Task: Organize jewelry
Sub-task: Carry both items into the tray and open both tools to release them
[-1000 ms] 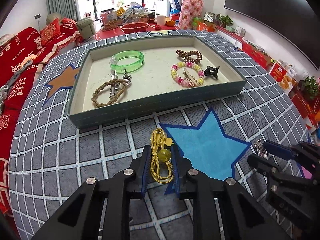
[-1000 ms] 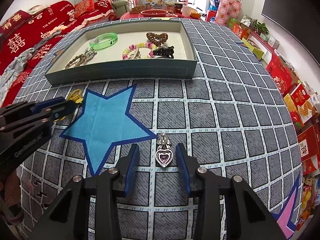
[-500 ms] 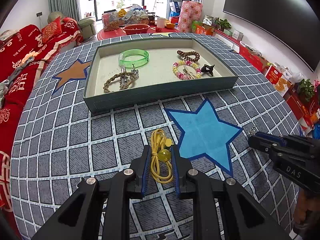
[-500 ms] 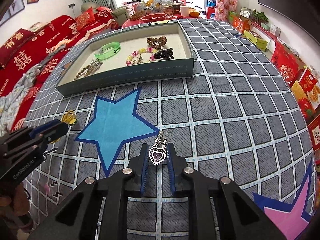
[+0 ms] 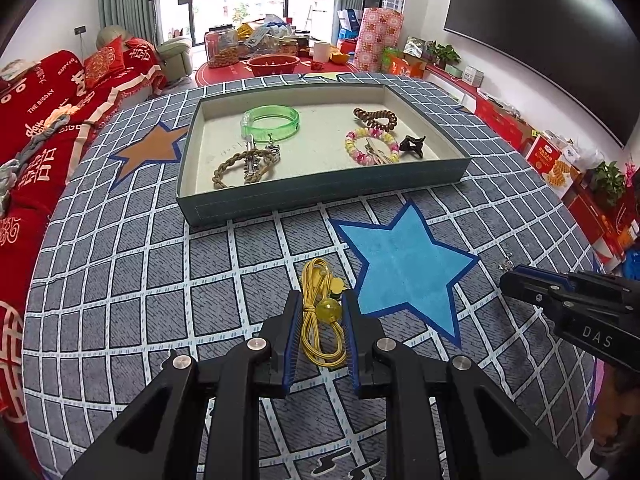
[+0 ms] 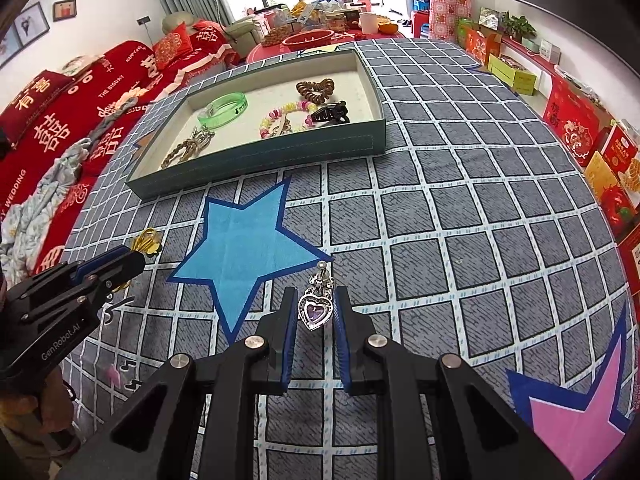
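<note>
My left gripper is shut on a yellow cord hair tie with a yellow bead, held above the checked cloth in front of the tray. My right gripper is shut on a silver heart pendant with a purple stone, lifted off the cloth beside the blue star. The teal tray lies farther back and holds a green bangle, a braided rope bracelet, a pastel bead bracelet, a brown coil hair tie and a black claw clip. Each gripper shows at the edge of the other's view.
The grey checked cloth with coloured stars covers a round table. A red-covered sofa stands to the left. Red boxes line the floor on the right. A cluttered red table stands beyond the tray.
My right gripper closed on the heart pendant and raised it off the cloth. My left gripper, holding the yellow hair tie, drew back from the tray and rose slightly.
</note>
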### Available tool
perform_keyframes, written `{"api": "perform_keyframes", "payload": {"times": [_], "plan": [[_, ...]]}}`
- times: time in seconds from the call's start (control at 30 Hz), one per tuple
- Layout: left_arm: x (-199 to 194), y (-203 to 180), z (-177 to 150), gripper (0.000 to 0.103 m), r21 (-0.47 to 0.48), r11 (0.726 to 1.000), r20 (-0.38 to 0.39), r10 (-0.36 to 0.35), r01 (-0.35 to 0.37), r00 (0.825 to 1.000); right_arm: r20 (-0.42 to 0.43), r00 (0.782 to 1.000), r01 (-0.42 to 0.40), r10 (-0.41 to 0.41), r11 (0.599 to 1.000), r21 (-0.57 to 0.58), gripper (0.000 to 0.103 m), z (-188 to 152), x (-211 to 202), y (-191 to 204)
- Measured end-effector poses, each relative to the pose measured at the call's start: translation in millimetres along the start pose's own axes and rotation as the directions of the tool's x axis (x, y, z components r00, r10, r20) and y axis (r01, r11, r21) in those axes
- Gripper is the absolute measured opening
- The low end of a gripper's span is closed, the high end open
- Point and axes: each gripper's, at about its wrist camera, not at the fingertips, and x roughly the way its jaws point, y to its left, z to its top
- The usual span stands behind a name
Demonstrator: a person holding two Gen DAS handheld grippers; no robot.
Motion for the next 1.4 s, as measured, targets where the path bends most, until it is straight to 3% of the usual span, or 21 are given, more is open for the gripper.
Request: {"api": "perform_keyframes", "payload": {"times": [0.57,1.03,1.4], "plan": [[-1.6,12.3,17.1,0.033,-0.017,1.000,0.022,-0.002,0.002,1.000,0.016,0.999,-0.037,0.037,0.999,0.003,0.019,28.0,-4.1,9.9],[0.1,31.4,73.0,0.033,-0.032,0.999,0.081,0.030,-0.028,0.996,0.079,0.994,-0.081,0.082,0.997,-0.008,0.019,94.7,-8.9,13.2],[25.9,32.2,114.8,0.033,-0.039,0.998,0.090,0.061,-0.058,0.994,0.080,0.991,-0.105,0.105,0.994,0.003,0.019,146.3,16.0,11.1]]}}
